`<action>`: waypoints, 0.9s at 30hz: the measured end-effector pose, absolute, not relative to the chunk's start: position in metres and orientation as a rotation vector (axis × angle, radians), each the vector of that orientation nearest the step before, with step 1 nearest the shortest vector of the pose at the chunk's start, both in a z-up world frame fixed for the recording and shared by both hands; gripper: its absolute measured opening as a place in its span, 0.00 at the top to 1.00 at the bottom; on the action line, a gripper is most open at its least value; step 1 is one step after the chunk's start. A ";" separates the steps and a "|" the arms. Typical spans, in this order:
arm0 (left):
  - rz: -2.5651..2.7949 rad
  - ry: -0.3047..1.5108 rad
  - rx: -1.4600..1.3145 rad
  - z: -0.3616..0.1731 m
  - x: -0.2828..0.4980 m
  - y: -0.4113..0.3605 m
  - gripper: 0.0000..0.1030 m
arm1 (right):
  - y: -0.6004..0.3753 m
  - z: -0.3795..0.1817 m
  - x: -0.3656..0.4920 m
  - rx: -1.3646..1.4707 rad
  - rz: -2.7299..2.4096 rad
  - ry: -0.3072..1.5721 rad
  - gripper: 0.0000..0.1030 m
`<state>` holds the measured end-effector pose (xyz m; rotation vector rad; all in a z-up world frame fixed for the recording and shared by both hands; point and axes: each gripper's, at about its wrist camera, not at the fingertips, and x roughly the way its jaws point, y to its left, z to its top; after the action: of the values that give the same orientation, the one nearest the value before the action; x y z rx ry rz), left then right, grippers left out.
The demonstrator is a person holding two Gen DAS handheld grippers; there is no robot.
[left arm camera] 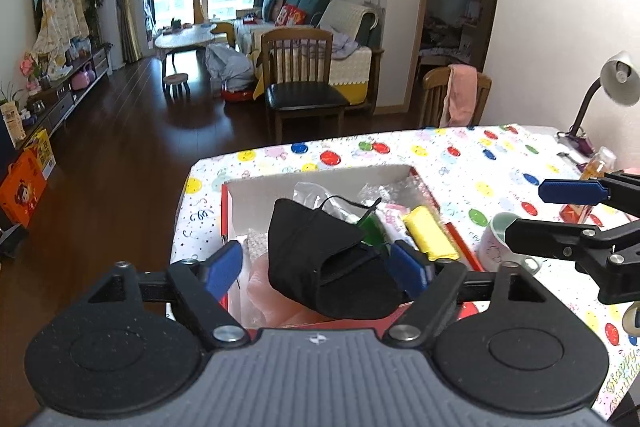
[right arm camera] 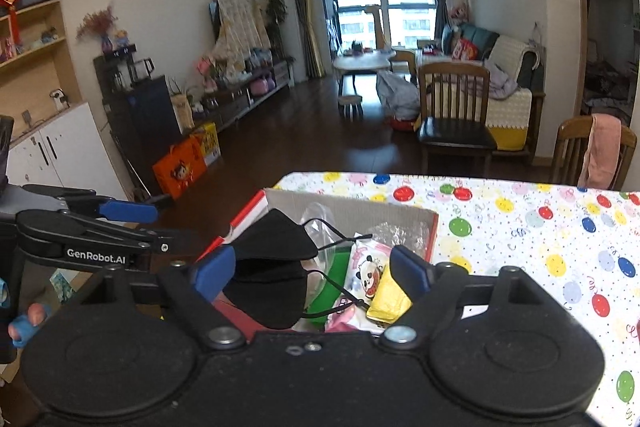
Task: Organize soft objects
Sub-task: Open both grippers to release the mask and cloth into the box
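nearest to us in both wrist views are the dark housings of the two grippers we carry, each with blue pads on its fingers. our left gripper (left arm camera: 318,265) stands with its jaws wide apart, pads pressing on nothing; the black face mask (left arm camera: 324,259) shows between them in the picture, but it lies lower, in the box, and we cannot tell whether the right pad brushes it. our right gripper (right arm camera: 310,269) is likewise spread open and holds nothing.

next in size, we see the table (left arm camera: 460,155) under a cloth printed with coloured balloons, and on it, close to its near left corner, the red and white cardboard box (left arm camera: 256,195) with its top open.

inside that box we find the soft things. the black face mask (right arm camera: 272,283) rests folded on top of the pile, toward the box's left side in the right wrist view, its ear loops trailing to the right. beside it lie a yellow roll (left arm camera: 430,233), a green packet (right arm camera: 332,279), a tissue pack with a panda print (right arm camera: 366,269), clear plastic wrapping (left arm camera: 316,195) and something pale pink (left arm camera: 272,295) under the mask.

just right of the box we see a white mug (left arm camera: 500,239), and a desk lamp (left arm camera: 616,83) stands at the table's far right.
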<state>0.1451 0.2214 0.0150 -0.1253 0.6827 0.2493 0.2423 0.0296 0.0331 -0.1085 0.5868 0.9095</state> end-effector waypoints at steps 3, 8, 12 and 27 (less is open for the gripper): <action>0.246 0.654 -0.118 0.021 0.135 0.216 0.20 | 0.022 0.036 0.234 -0.097 0.918 0.556 0.14; 0.246 0.606 -0.135 0.027 0.120 0.209 0.20 | 0.010 0.038 0.220 -0.081 0.924 0.512 0.09; 0.238 0.576 -0.129 0.033 0.111 0.202 0.17 | 0.003 0.039 0.209 -0.073 0.932 0.484 0.04; 0.190 0.489 -0.099 0.040 0.095 0.170 0.01 | -0.026 0.039 0.191 -0.014 0.856 0.439 0.00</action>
<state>0.0951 0.1700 0.0401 -0.0990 0.4886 0.1899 0.1908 -0.0262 0.0388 -0.0143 0.4391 0.8560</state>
